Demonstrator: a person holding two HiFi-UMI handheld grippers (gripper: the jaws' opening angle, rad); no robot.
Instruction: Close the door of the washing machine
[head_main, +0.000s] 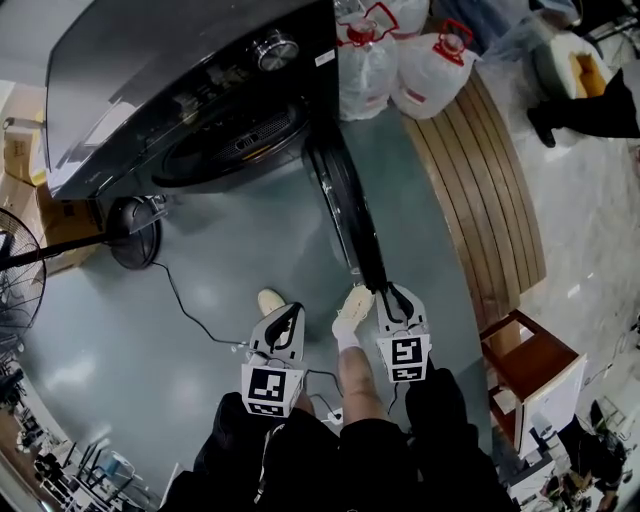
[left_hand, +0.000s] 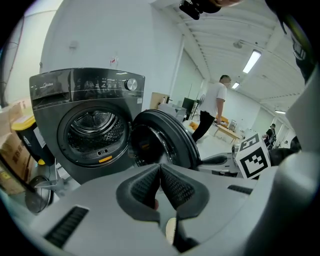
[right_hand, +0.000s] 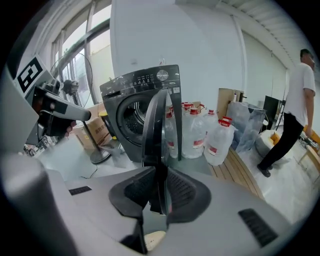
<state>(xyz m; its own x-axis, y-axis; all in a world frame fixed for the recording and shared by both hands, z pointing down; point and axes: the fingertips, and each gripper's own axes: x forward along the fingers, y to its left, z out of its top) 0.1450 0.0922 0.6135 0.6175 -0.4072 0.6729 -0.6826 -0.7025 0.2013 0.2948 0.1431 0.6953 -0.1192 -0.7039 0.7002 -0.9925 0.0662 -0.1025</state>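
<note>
Nearest you, your left gripper (left_hand: 160, 170) has its jaws pressed together with nothing between them, and it hangs left of the work. Your right gripper (right_hand: 160, 172) has its pads pinching the near, free edge of the washing machine's door (right_hand: 155, 125). That door is swung wide open and stands edge-on towards you, coming out from the right side of the drum opening. Expect a stiff, fairly heavy round door that moves only about its hinge at the far end. The near rim you already hold is probably the best place to take it, since it lies farthest from the hinge. Its dark rim looks smooth and glossy, so the pads may slide; a sideways push to the left should serve you better than a pull. The bowl in the middle is likely glass, so keep off it, and expect the latch to need a firm last press. Beyond the door is the dark front-loading washing machine (left_hand: 85, 127). It carries a small logo (left_hand: 42, 88) on its top left panel that seems to read Midea, a dial (left_hand: 131, 84) with markings too small to read, and an orange sticker (left_hand: 105, 159) under the drum. Farther right, the water jugs (right_hand: 220, 142) bear red labels you cannot read.
</note>
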